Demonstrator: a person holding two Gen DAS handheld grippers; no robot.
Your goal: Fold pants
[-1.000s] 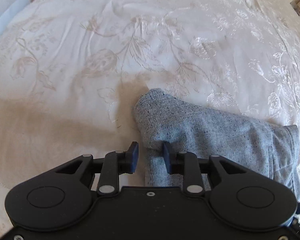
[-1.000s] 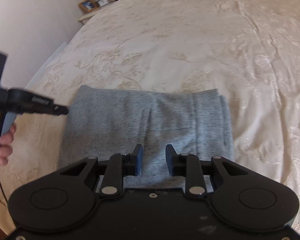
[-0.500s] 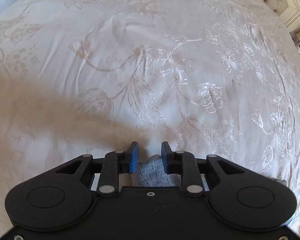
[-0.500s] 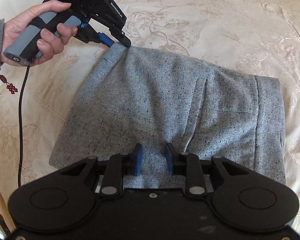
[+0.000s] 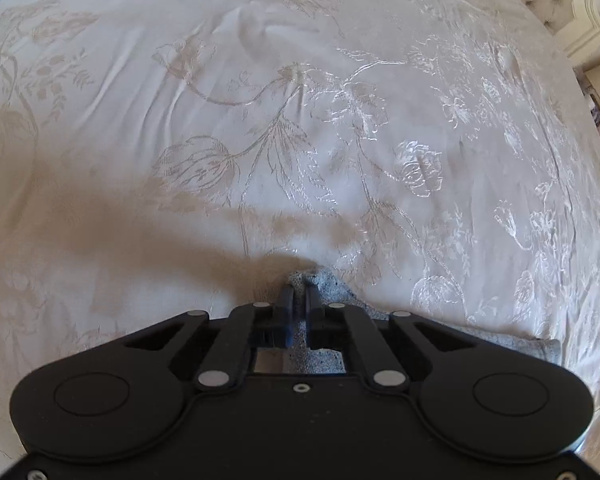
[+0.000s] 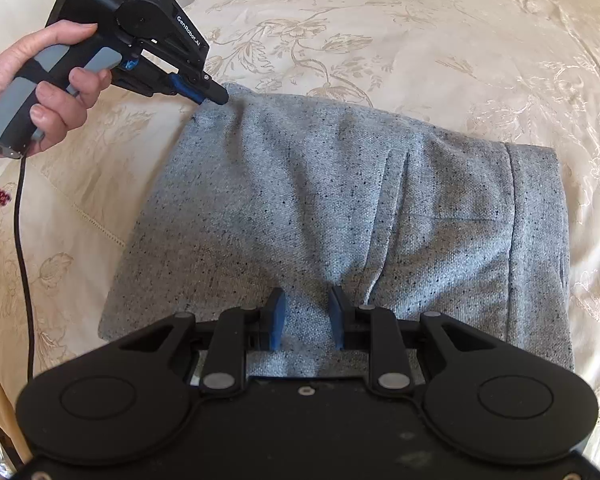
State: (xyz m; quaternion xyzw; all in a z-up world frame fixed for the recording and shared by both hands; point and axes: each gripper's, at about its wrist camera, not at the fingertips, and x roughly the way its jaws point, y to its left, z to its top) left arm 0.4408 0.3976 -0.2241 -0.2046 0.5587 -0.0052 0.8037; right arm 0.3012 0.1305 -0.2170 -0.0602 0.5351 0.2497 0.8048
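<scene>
In the left wrist view the left gripper points down at a cream embroidered bedspread, and its jaws, which have just been closing, stand pinched tight on a corner of the grey speckled pants, most of which lie hidden under the tool. In the right wrist view the pants lie folded in a flat block on the bedspread; the right gripper hovers over their near edge with its jaws partly apart and fabric between them, though pad contact cannot be told. At the far left corner a hand holds the left gripper, clamped on the cloth.
</scene>
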